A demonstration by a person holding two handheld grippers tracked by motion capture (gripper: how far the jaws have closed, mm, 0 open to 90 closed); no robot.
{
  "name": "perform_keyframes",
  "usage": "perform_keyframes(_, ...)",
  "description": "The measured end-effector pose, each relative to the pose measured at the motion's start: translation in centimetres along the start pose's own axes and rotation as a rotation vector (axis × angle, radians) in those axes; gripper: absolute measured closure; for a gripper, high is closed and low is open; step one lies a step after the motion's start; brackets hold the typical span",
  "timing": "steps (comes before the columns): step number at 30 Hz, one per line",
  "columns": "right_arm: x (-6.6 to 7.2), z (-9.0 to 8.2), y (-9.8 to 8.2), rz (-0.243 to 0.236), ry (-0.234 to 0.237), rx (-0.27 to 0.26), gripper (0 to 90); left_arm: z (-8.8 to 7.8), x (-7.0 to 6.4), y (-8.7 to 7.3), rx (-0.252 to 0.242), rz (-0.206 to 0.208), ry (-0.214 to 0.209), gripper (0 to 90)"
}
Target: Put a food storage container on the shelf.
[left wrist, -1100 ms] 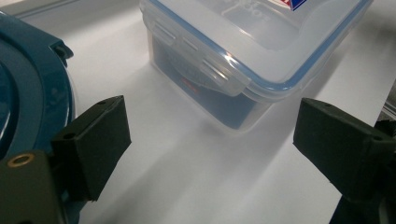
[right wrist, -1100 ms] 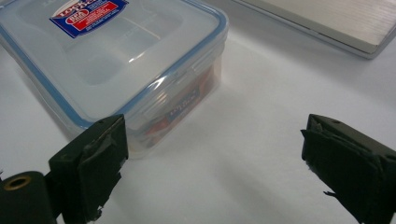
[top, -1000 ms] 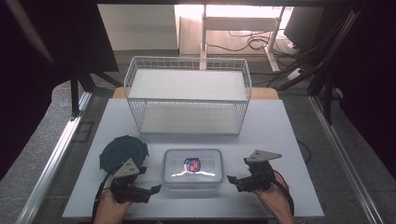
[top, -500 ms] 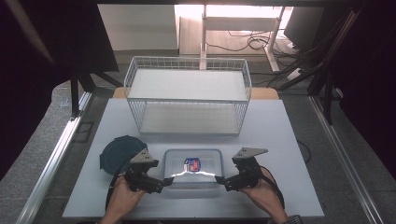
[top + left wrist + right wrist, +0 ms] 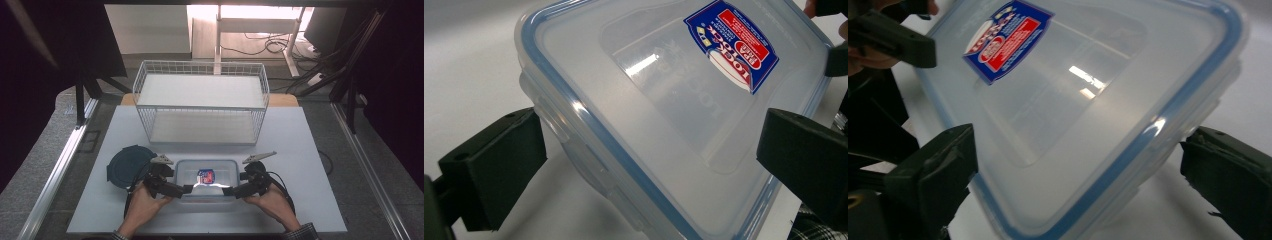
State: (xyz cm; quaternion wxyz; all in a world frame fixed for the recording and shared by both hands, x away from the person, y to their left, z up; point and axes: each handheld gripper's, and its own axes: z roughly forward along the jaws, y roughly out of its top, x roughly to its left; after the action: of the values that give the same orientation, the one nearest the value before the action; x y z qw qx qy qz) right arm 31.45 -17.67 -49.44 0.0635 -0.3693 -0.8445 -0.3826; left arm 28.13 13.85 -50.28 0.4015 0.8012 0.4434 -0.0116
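One plastic box [image 5: 206, 179], lidded, near table edge [image 5: 320, 150]: light, stiff, slick. Left gripper [image 5: 186, 188] and right gripper [image 5: 227, 191] gape around its corners, unclamped. Grip at rim.

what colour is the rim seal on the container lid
Blue, a thin band around the clear lid; clearest in the left gripper view.

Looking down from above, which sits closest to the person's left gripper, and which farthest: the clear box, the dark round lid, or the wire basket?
From the left gripper:
1. Clear box, right at its jaws.
2. Dark round lid, just behind, on the table's left.
3. Wire basket, at the far end.
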Motion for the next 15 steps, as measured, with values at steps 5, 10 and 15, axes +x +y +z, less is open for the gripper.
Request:
perform_keyframes(5,-0.8,0.4,0.0,0.069,0.059,0.012,4.4,0.1,-0.2,0.1,0.012,-0.020,0.007,0.0)
perform_keyframes(10,-0.6,-0.1,0.0,0.050,0.032,0.011,6.5,0.6,-0.2,0.0,0.007,-0.072,-0.024,0.0)
perform_keyframes(15,-0.8,-0.6,-0.2,0.052,0.029,0.009,7.4,0.8,-0.6,0.1,0.023,-0.058,-0.034,0.0)
